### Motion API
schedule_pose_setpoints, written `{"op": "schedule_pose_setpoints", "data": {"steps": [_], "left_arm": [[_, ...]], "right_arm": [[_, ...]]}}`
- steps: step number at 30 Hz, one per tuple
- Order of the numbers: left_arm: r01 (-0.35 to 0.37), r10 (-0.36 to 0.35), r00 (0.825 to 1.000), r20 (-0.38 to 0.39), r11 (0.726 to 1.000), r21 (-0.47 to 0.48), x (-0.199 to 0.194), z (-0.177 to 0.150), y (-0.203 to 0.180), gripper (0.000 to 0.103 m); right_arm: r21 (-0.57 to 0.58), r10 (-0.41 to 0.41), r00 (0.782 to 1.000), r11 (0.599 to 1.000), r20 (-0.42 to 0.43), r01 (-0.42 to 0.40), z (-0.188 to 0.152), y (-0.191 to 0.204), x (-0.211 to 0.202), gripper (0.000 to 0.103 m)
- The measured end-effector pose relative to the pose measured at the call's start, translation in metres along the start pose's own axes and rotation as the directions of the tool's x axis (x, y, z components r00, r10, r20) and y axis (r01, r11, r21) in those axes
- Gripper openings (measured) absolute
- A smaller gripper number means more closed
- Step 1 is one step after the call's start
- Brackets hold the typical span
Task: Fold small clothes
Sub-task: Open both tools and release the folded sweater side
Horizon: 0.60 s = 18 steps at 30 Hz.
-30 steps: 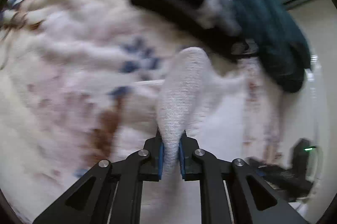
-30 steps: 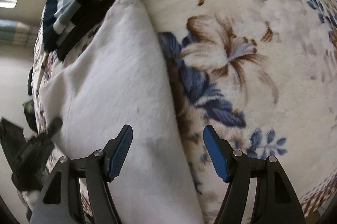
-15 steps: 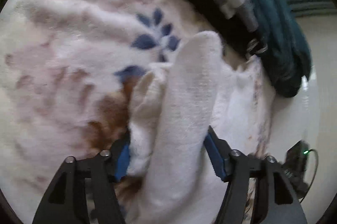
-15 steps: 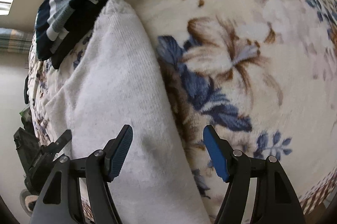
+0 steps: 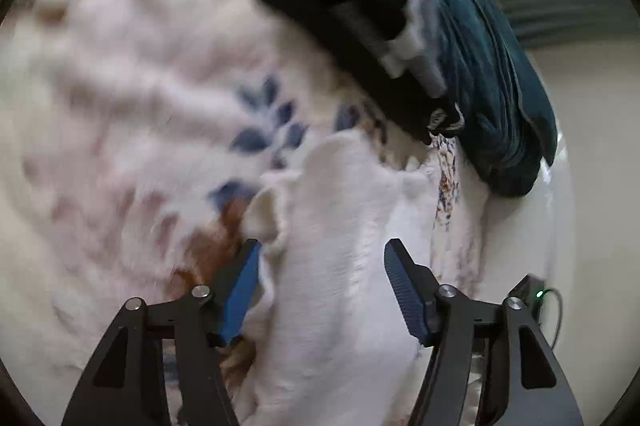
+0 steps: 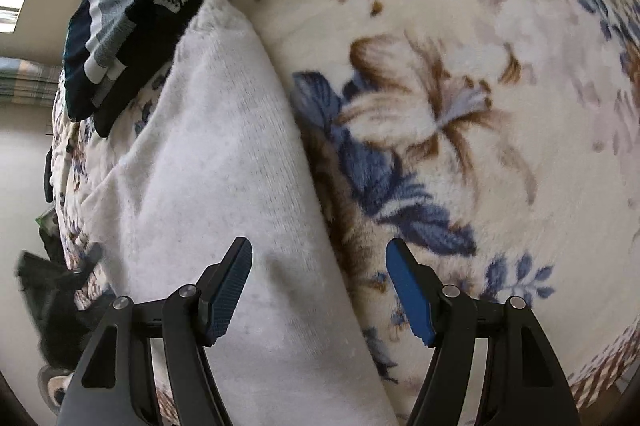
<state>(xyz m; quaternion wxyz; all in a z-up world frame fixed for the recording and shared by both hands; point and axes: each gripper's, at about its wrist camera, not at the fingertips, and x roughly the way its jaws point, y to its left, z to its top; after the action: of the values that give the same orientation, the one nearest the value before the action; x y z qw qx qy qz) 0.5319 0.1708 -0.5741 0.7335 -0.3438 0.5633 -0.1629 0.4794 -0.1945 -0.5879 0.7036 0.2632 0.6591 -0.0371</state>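
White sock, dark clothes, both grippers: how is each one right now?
White sock: lying flat on the flowered blanket, not gripped.
Dark clothes: folded, stacked by the sock's tip.
Left gripper: open, over the sock.
Right gripper: open, over the sock's edge.

The sock (image 6: 224,186) lies flat on the blanket (image 6: 500,146), running forward from between the spread fingers of the right claw (image 6: 319,290) and leaning to that claw's left side. Ahead of the sock's far tip, and touching it, sits a pile of folded clothes (image 6: 132,26). To the right of the right claw there is only blanket. In the left wrist view the sock (image 5: 340,246) lies between the parted fingers of the left claw (image 5: 322,294), with the pile (image 5: 380,38) further ahead and to the right.
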Motion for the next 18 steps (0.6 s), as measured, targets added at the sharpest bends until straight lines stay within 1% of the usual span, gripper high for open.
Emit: {"op": "schedule_pose_setpoints", "data": {"steps": [1,3,4,5,6,7,9,11,13,14,15,16,17,18], "left_arm": [[-0.003,0.003,1.0,0.006,1.0,0.03,0.003,0.002,-0.008,0.062],[-0.102,0.101,0.995,0.008,0.992,0.076,0.024,0.01,-0.015,0.062],[-0.182,0.183,0.983,-0.001,0.977,0.111,0.039,0.015,-0.014,0.062],[-0.243,0.247,0.969,-0.014,0.96,0.136,0.048,0.016,-0.005,0.062],[-0.274,0.283,0.959,-0.032,0.949,0.154,0.057,0.017,0.0,0.062],[-0.27,0.28,0.959,-0.046,0.95,0.16,0.062,0.019,0.003,0.063],[-0.248,0.258,0.965,-0.049,0.956,0.158,0.058,0.022,-0.001,0.063],[-0.208,0.216,0.976,-0.034,0.966,0.156,0.04,0.019,-0.01,0.062],[-0.176,0.181,0.983,-0.015,0.969,0.171,0.013,0.007,-0.016,0.063],[-0.173,0.179,0.984,-0.012,0.967,0.186,0.0,-0.003,-0.022,0.065],[-0.181,0.186,0.982,-0.009,0.964,0.193,-0.001,-0.009,-0.028,0.066],[-0.18,0.185,0.983,-0.008,0.964,0.196,-0.011,-0.019,-0.03,0.067],[-0.173,0.178,0.984,-0.011,0.966,0.191,-0.024,-0.035,-0.032,0.068],[-0.175,0.181,0.983,-0.014,0.967,0.183,-0.031,-0.043,-0.033,0.068]], "right_arm": [[-0.006,-0.001,1.0,1.0,0.005,0.001,0.002,0.002,0.0,0.071],[-0.011,-0.001,1.0,1.0,0.01,0.001,0.006,0.005,0.003,0.071],[-0.008,0.002,1.0,1.0,0.01,-0.002,0.007,0.006,0.006,0.071],[-0.009,0.002,1.0,1.0,0.008,-0.001,0.009,0.009,0.008,0.071],[-0.014,-0.004,1.0,1.0,0.005,0.004,0.01,0.01,0.009,0.071],[-0.021,-0.012,1.0,1.0,0.003,0.012,0.011,0.012,0.011,0.071],[-0.044,-0.023,1.0,0.999,-0.01,0.023,0.011,0.016,0.014,0.071],[-0.063,-0.019,1.0,0.998,-0.013,0.018,0.008,0.019,0.012,0.071],[-0.079,-0.014,1.0,0.997,-0.01,0.013,0.002,0.02,0.007,0.071],[-0.083,-0.006,1.0,0.997,-0.014,0.005,-0.003,0.019,0.004,0.071],[-0.083,0.002,1.0,0.997,-0.018,-0.003,-0.009,0.018,0.0,0.071],[-0.082,0.01,1.0,0.997,-0.023,-0.011,-0.015,0.016,-0.003,0.071],[-0.082,0.018,0.999,0.996,-0.031,-0.021,-0.025,0.013,-0.008,0.071],[-0.084,0.022,0.999,0.996,-0.037,-0.025,-0.034,0.009,-0.012,0.071]]}}
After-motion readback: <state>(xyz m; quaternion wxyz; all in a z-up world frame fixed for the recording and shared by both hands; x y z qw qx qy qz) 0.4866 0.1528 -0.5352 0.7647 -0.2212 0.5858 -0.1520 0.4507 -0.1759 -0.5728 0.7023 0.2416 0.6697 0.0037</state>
